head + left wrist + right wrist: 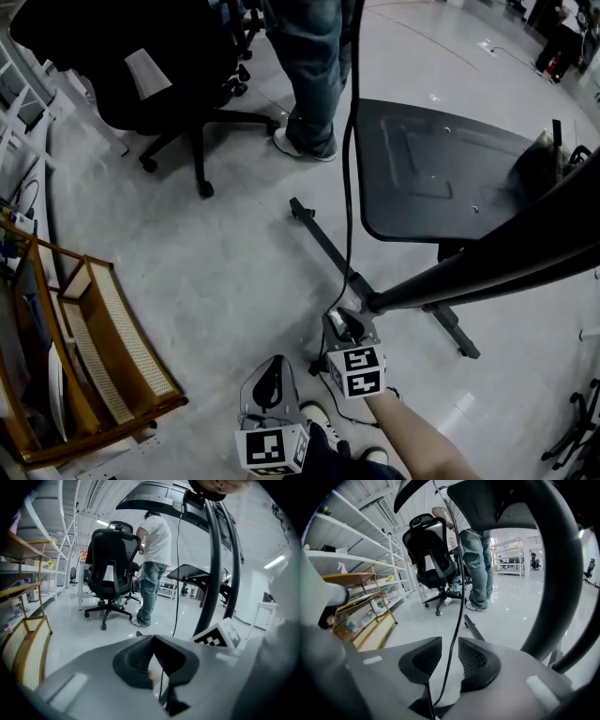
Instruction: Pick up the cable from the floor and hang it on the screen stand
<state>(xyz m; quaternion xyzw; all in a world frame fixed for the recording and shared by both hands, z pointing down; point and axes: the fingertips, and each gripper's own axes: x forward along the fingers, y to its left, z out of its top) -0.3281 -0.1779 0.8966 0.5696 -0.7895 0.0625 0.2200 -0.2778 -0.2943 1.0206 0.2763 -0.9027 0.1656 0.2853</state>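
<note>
A thin black cable (pixel 349 169) hangs straight down from above the top edge of the head view, in front of the screen stand's black shelf (pixel 441 169) and slanted pole (pixel 487 267). Its lower end reaches my right gripper (pixel 347 325). In the right gripper view the cable (pixel 452 639) runs between the jaws of that gripper (pixel 450 656), which stand open with a gap on either side of it. My left gripper (pixel 272 377) is lower and to the left, near the floor. In its own view the left gripper (pixel 152 639) has its tips together, nothing seen pinched between them.
The stand's floor leg (pixel 323 239) crosses the grey floor by my grippers. A person in jeans (pixel 314 75) stands beside a black office chair (pixel 159 66) at the back. A wooden rack (pixel 94 356) and white shelving line the left. My shoes (pixel 319 417) show below.
</note>
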